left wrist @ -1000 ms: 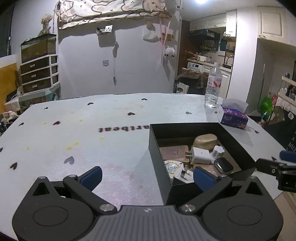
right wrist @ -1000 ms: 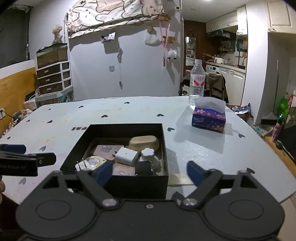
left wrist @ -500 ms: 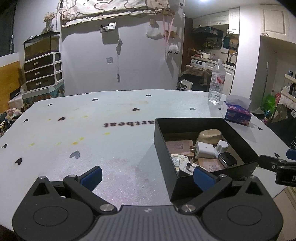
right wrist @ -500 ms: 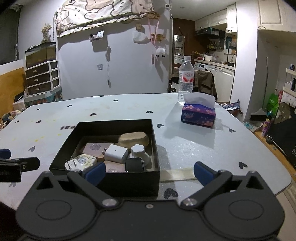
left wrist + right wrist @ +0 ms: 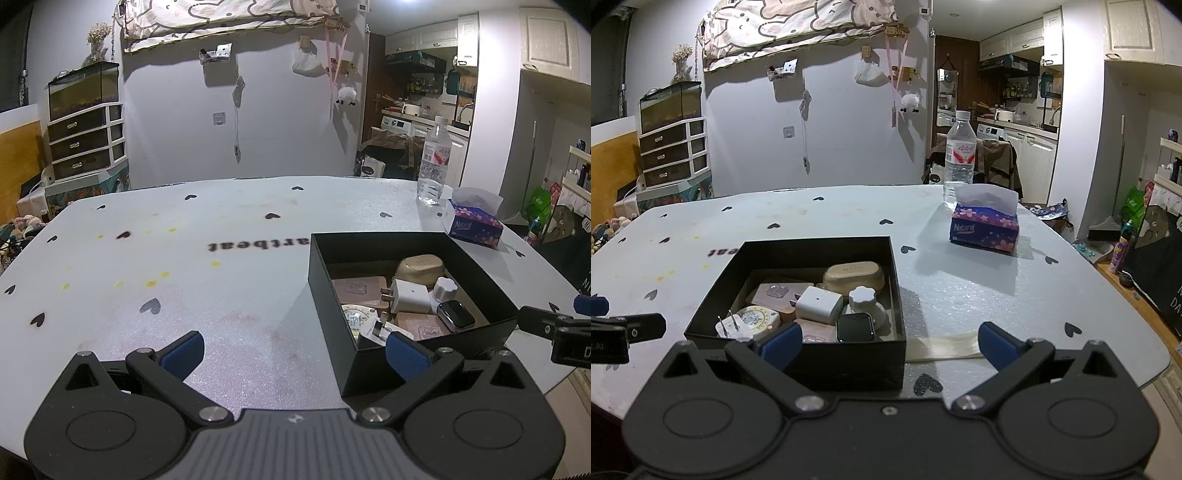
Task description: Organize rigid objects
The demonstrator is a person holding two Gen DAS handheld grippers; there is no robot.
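A black open box (image 5: 325, 284) (image 5: 827, 356) stands near the table's front edge and holds several small rigid items. Among them are a white plug adapter (image 5: 819, 305) (image 5: 408, 295), a beige oval case (image 5: 854, 276) (image 5: 421, 266), a smartwatch (image 5: 855, 327) (image 5: 455, 314), a white knob (image 5: 862, 297) and a round dial (image 5: 756, 318). My left gripper (image 5: 295, 349) hovers open over the bare tabletop left of the box. My right gripper (image 5: 888, 341) stands wide open at the box's near right corner, with nothing between its fingers.
A purple tissue box (image 5: 984, 227) (image 5: 474, 223) and a water bottle (image 5: 959, 157) (image 5: 434, 164) stand at the table's far right. A strip of pale tape (image 5: 942, 349) lies beside the box. The white table (image 5: 221, 266) carries black heart marks; its edge runs close on the right.
The right gripper's fingers have spread a little wider. Both views have drifted slightly relative to the box; the box and its contents lie as before.
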